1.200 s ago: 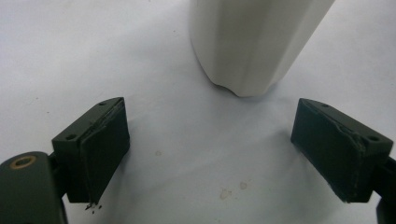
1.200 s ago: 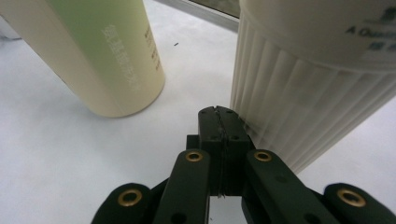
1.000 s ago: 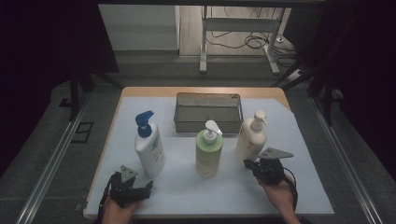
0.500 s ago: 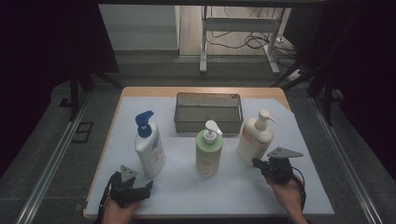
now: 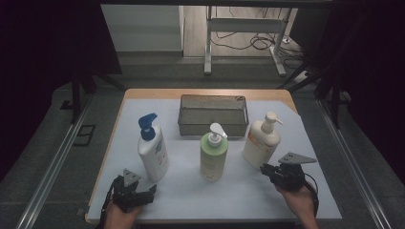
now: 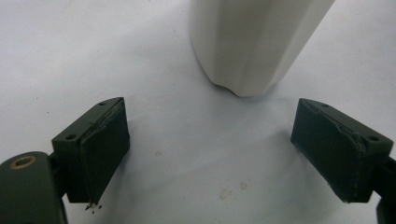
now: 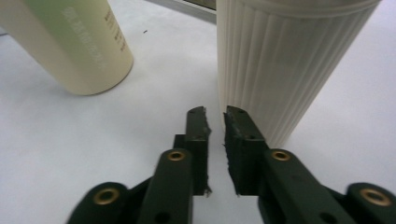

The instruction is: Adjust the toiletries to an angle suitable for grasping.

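Nothing has been lifted yet: all three pump bottles stand upright on the white sheet covering the bench (image 5: 334,200), and the wire basket (image 5: 213,115) behind them looks empty, though its mesh floor is dim in the high view, so I would not swear to it. Nearest the person, the left hand-held gripper (image 5: 143,191) rests low on the bench with its jaws spread wide and nothing between them; in the left gripper view the base of the white bottle with the blue pump (image 6: 254,42) stands just ahead of the gap, untouched. The right hand-held gripper (image 5: 268,171) has its jaws drawn almost together on nothing, their tips just beside the ribbed cream bottle (image 7: 285,65), which it seems to be lining up on. Between the two, a little farther in, stands the green bottle (image 5: 214,153). By my judgement the work is at its very start, every bottle still to be grasped. Count: three bottles, one basket, two grippers.
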`<control>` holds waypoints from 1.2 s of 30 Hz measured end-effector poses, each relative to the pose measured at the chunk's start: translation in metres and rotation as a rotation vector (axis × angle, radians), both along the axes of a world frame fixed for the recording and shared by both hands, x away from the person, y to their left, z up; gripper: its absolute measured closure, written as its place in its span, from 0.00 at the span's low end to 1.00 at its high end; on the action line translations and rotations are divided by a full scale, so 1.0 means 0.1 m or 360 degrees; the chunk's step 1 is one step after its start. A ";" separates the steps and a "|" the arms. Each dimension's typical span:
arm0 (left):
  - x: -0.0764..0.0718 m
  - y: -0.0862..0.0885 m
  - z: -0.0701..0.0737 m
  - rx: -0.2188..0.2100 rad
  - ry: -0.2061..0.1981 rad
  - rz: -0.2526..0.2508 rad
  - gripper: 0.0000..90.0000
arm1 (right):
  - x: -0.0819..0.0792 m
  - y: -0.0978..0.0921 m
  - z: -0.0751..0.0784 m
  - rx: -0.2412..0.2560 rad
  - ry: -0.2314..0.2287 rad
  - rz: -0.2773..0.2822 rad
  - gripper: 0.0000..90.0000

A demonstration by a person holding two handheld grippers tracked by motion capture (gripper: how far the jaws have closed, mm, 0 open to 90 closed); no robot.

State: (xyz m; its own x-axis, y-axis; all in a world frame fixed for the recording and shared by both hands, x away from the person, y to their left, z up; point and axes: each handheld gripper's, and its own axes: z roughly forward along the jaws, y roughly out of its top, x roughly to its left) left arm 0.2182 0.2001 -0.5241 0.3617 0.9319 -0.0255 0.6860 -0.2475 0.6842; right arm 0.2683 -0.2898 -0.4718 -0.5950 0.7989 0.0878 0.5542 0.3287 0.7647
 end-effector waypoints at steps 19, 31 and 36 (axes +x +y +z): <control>0.00 0.00 0.00 0.0003 0.0003 -0.0001 0.13 | -0.09 -0.13 0.32 -0.0027 0.0006 -0.0001 0.54; 0.00 0.00 0.00 0.0001 0.0002 -0.0002 0.12 | 0.00 -0.15 0.55 -0.0066 0.0002 -0.0001 0.42; 0.00 0.00 0.00 -0.0003 0.0000 0.0001 0.12 | 0.04 -0.16 0.63 -0.0069 -0.0010 0.0004 0.39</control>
